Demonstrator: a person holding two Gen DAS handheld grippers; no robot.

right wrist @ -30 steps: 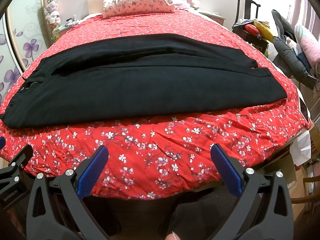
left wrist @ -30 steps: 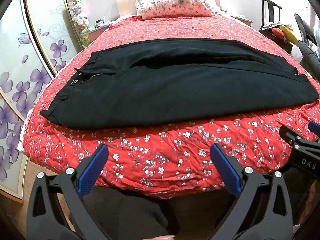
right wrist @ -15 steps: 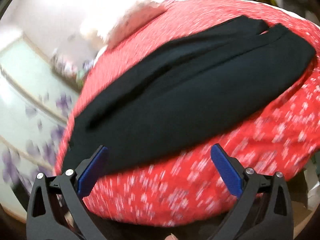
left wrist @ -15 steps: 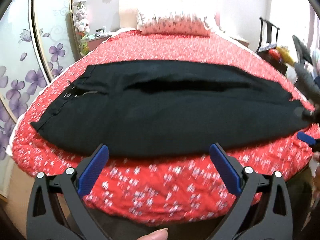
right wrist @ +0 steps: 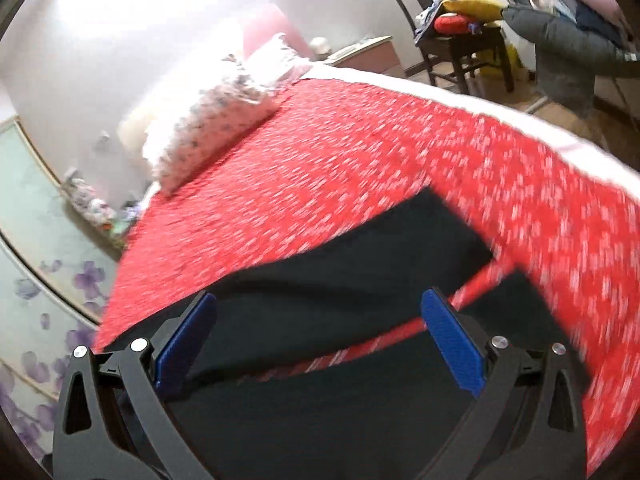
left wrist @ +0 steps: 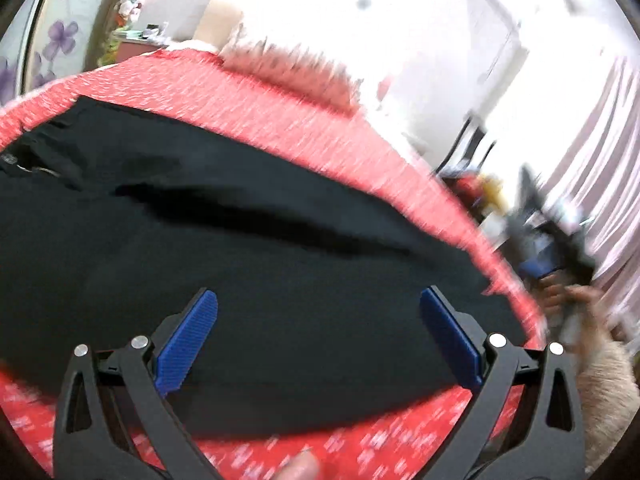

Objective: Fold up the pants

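Black pants (left wrist: 248, 248) lie spread flat across the red floral bed (right wrist: 360, 160), while the left claw (left wrist: 318, 338) and the right claw (right wrist: 318, 338) hover above them, both spread wide, pinching nothing.

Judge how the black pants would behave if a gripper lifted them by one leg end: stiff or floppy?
Probably floppy: the black pants lie flat, following the red bedspread, with soft creases. Lifted at one leg end, the rest would likely sag and drag. The dark fabric looks matte, so likely grippable.
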